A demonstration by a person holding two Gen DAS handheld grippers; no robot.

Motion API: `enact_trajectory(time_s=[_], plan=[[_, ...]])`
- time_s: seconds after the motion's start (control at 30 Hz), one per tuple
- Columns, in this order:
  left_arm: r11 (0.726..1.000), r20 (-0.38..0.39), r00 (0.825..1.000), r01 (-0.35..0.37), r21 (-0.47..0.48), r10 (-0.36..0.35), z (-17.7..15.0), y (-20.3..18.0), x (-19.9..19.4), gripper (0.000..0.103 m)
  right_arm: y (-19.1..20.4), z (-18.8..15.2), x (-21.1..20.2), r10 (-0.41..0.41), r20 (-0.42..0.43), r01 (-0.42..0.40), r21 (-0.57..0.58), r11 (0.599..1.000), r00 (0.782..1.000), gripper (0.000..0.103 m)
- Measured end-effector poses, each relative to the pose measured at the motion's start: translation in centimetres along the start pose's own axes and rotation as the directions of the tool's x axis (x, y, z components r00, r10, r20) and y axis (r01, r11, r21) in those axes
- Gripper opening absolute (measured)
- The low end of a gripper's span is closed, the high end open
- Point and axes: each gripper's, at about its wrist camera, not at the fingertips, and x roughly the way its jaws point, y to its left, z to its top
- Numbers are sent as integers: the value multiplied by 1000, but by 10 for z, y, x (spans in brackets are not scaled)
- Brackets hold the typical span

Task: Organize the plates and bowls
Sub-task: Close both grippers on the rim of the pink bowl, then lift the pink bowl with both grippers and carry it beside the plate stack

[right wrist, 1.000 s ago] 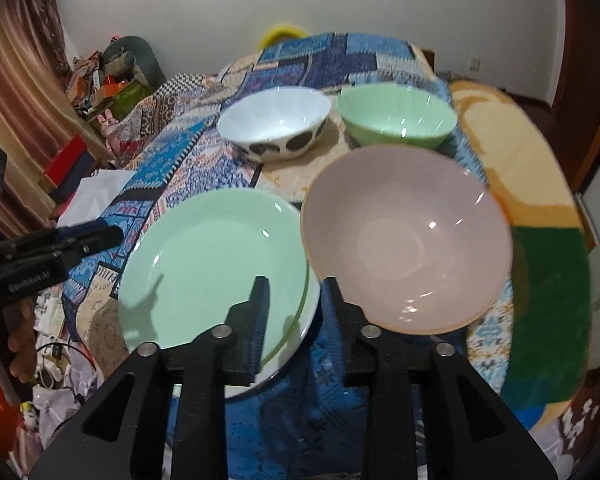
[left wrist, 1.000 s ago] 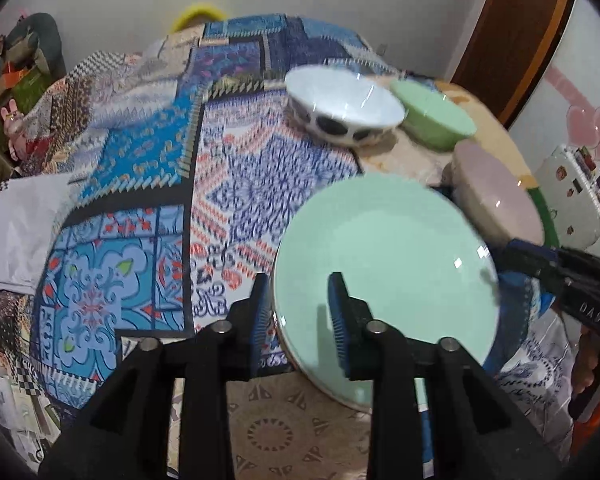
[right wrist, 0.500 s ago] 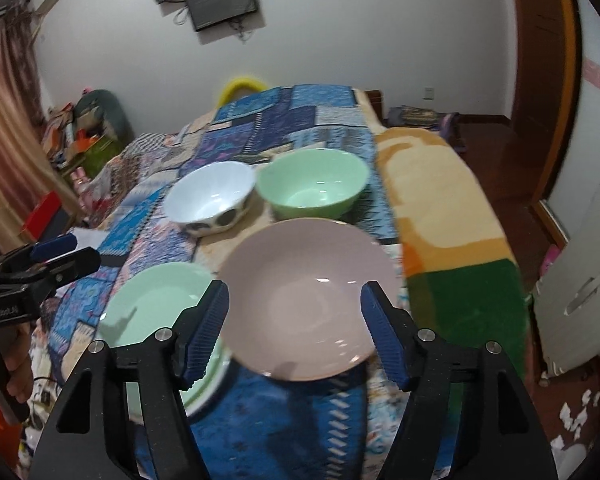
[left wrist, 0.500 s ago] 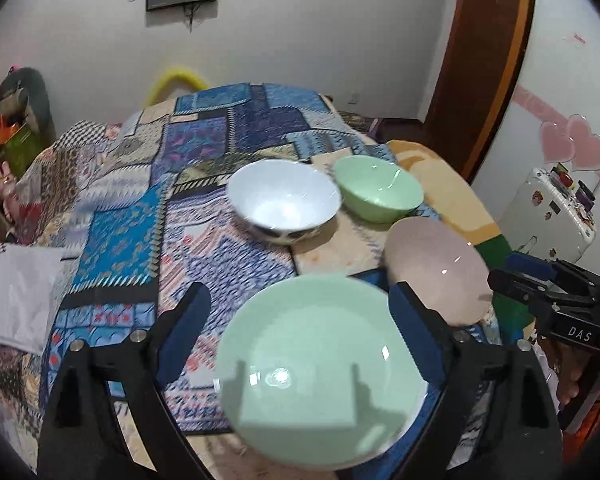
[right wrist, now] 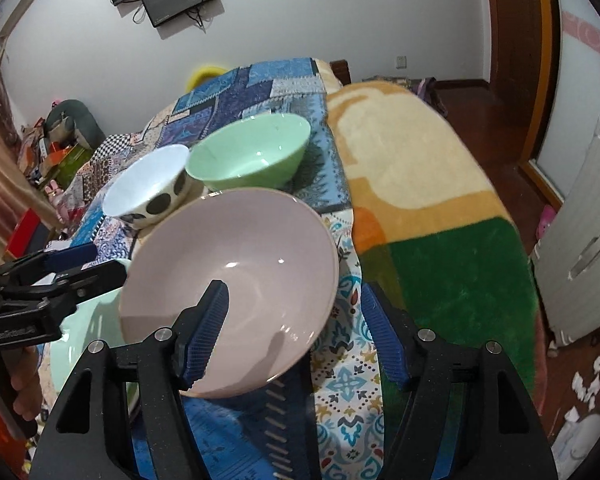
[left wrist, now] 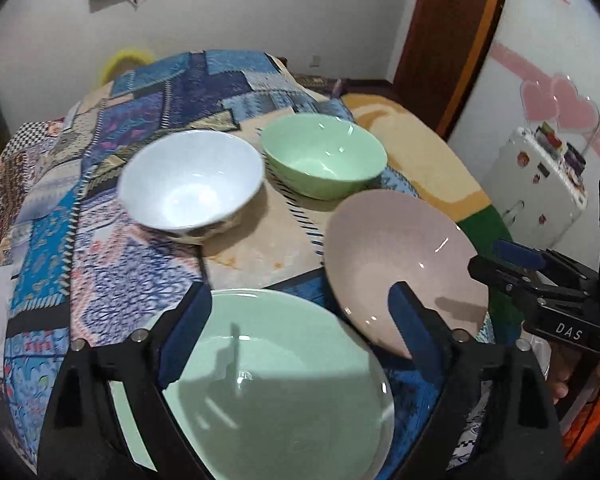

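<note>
Four dishes sit close together on a bed covered with a blue patchwork quilt (left wrist: pixel 112 184). The pale green plate (left wrist: pixel 284 392) is glossy, wide and shallow, lying nearest the left wrist camera at about 6 o'clock in its view. The pink plate (right wrist: pixel 228 280) is a dusty rose colour with a smooth shine and a gently dished middle; in the left view it lies at 3 o'clock of the green plate, its rim just beside it. Behind them, toward 12 o'clock, stand a white bowl (right wrist: pixel 148 188) with dark round spots on its outside and a mint green bowl (left wrist: pixel 324 156), deeper and plain, side by side and nearly touching. The left gripper (left wrist: pixel 296 332) hangs over the green plate with its jaws spread wide, having just narrowed a little, gripping nothing. The right gripper (right wrist: pixel 296 332) hangs over the near rim of the pink plate, jaws likewise spread and empty, clear of the rim.
</note>
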Motion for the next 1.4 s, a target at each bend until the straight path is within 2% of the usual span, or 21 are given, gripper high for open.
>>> enact_trajectory(time_s=[0.07,0.3,0.37,0.5,0.67,0.9,1.1,1.4], plan=[[1000,-21,1000,10,3,-10,1,-4,10,76,-3,-2,2,3,-3,-3,6,1000,1000,50],[999,-78,996,41,-20,-42,6,-9,44,44,-15,-6,10,33,-25,-32,42,999,999,31],[998,-95,994,56,-31,-58,6,-10,50,39,-16,-7,13,40,-36,-39,45,998,999,25],[996,-117,990,68,-51,-73,5,-11,61,26,-13,-10,19,64,-56,-62,37,997,996,21],[993,-141,984,101,-61,-109,5,-12,69,16,-10,-10,19,58,-52,-56,31,998,997,21],[998,-133,989,63,-25,-65,3,-20,67,14,-9,-6,13,48,-41,-46,28,999,998,21],[997,-134,988,77,-27,-80,2,-20,61,14,-3,-2,-1,35,-10,-35,26,999,999,21],[996,-58,994,91,-26,-92,6,-24,22,14,17,7,-30,44,51,-44,0,999,998,21]])
